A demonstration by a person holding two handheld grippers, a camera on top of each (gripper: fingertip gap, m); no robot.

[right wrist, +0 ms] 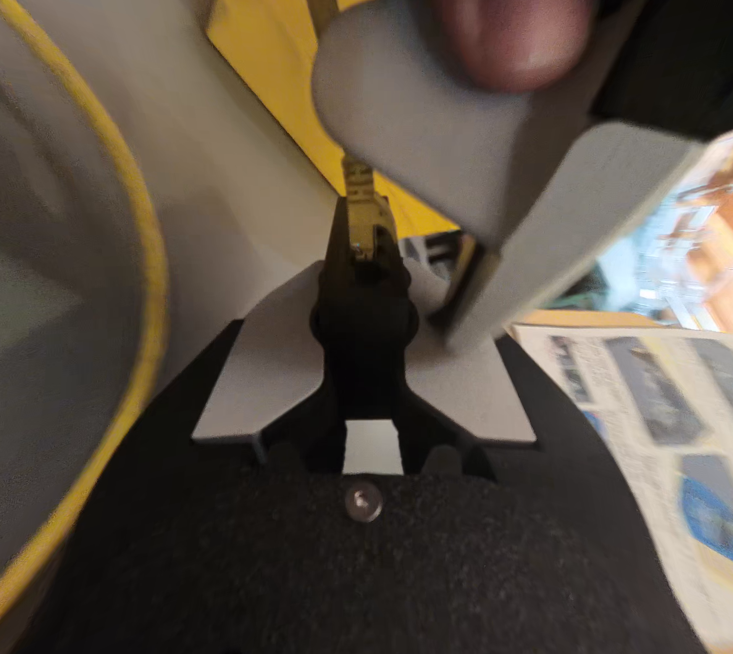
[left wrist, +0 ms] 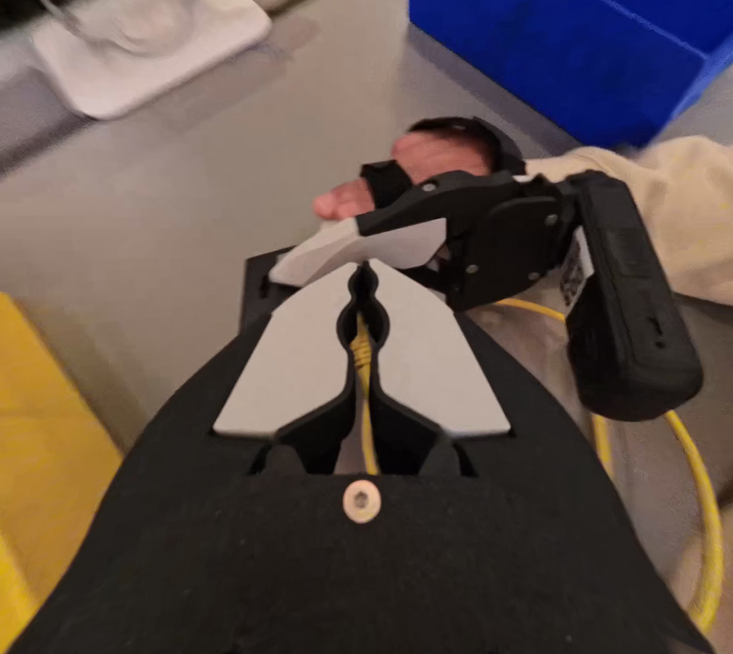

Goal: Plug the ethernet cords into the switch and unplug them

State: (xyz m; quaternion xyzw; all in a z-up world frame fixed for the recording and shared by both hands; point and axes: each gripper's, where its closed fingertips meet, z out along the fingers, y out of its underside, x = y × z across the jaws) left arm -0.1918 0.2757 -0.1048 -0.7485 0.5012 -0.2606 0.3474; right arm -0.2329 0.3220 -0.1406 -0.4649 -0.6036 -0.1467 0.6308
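1. Your left gripper (left wrist: 363,274) is closed on the yellow ethernet cord (left wrist: 361,353), whose ribbed boot sits between the grey fingers (left wrist: 285,365).
2. Your right gripper (left wrist: 293,266) crosses just over the left fingertips, above a black device (left wrist: 258,278).
3. The cord loops away at lower right.
4. A blue bin (left wrist: 555,32) stands beyond; a blurred white tray (left wrist: 158,40) lies far left.

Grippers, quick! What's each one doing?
Left gripper: closed on the yellow cord.
Right gripper: closed on the cord's yellow plug.
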